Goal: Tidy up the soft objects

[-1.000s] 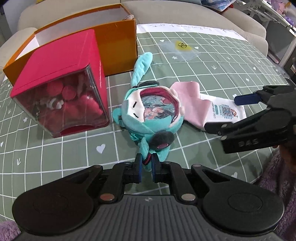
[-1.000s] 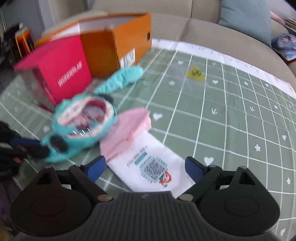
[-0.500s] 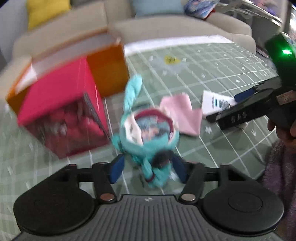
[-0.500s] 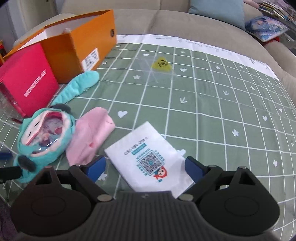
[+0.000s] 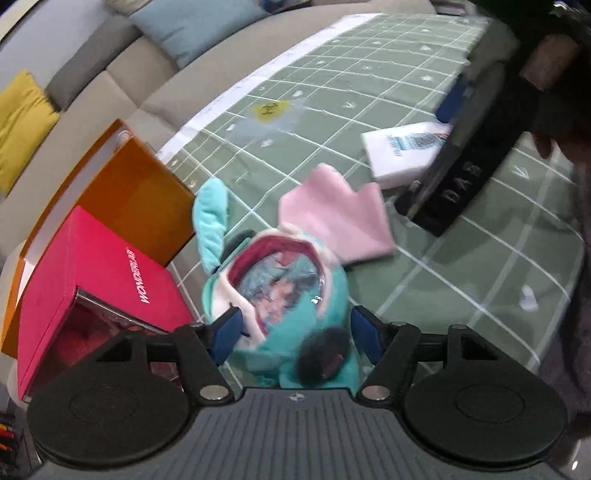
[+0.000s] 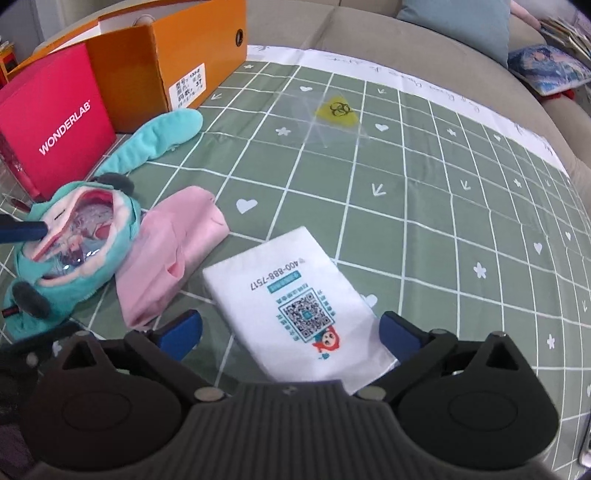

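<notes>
So the left gripper (image 5: 293,332) was pinched tight on a bit of the toy's bottom a second ago, and since then its jaws have been opening up and it has rolled and slid in, so the teal plush pouch with the clear printed window (image 5: 280,295) now sits between its blue fingertips (image 5: 227,330). In the left view the left pad looks about touching the plush edge and the right one stands a little clear, so I'd call it open around the toy, not squeezing.

The plush lies on the green grid-pattern cloth (image 6: 424,192), its long teal ear (image 6: 155,140) stretched toward the boxes. Touching its side is a crumpled pink cloth (image 6: 173,258), partly tucked against the plush. Just past that is a flat white packet with a QR code and a little red cartoon figure (image 6: 295,302), which lies between the right gripper (image 6: 290,330) fingers. Those jaws have just widened too and are spread fully, with gaps to the packet on both sides, nothing gripped.

Behind the plush there's a red box reading WONDERLAB (image 6: 55,118), with an open orange cardboard shoebox (image 6: 166,70) right next to it. Farther out on the cloth lies a clear plastic bag with a yellow biohazard label (image 6: 336,109), well apart from everything. A beige sofa (image 6: 351,33) with a blue cushion (image 6: 454,22) wraps around the back.
</notes>
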Motion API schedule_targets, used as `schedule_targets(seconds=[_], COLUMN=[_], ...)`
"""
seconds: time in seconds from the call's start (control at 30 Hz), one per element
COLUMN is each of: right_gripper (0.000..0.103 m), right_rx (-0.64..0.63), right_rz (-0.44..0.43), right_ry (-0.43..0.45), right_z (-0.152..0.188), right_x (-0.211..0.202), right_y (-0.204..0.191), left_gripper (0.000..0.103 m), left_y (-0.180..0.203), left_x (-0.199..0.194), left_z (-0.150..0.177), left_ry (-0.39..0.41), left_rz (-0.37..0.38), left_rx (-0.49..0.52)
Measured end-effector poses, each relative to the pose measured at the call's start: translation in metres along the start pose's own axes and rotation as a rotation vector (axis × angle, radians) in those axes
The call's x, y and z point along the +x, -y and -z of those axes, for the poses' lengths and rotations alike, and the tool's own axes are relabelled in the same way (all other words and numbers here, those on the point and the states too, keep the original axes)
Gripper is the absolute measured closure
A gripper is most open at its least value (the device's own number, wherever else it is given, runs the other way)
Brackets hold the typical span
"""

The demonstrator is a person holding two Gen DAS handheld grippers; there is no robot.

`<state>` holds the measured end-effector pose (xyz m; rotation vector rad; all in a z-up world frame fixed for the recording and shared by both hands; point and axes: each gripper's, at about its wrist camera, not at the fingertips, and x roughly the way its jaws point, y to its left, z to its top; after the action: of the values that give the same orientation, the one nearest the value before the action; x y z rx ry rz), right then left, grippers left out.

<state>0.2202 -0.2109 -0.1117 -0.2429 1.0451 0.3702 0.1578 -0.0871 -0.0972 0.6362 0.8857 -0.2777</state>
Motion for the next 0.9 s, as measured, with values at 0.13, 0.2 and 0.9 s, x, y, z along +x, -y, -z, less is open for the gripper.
schedule_targets(seconds=[0.13, 0.2, 0.9], right_gripper=[0.002, 0.004, 0.095], right_rx=[0.013, 0.015, 0.072], right_rz=[-0.009, -0.010, -0.004], right_ry=[0.004, 0.005, 0.104], right_z=[-0.001, -0.001, 0.005], right_x=[0.003, 0.003, -0.039], right_y=[0.003, 0.003, 0.006], left_gripper=[0.037, 0.045, 0.075], left_y=[-0.004, -0.002, -0.033], left_x=[0.005, 0.005, -0.061], left_z=[0.000, 0.000, -0.016], left_ry=[0.024, 0.027, 0.163], left_rz=[0.014, 0.003, -0.046], left_rx=[-0.019, -0.013, -0.248])
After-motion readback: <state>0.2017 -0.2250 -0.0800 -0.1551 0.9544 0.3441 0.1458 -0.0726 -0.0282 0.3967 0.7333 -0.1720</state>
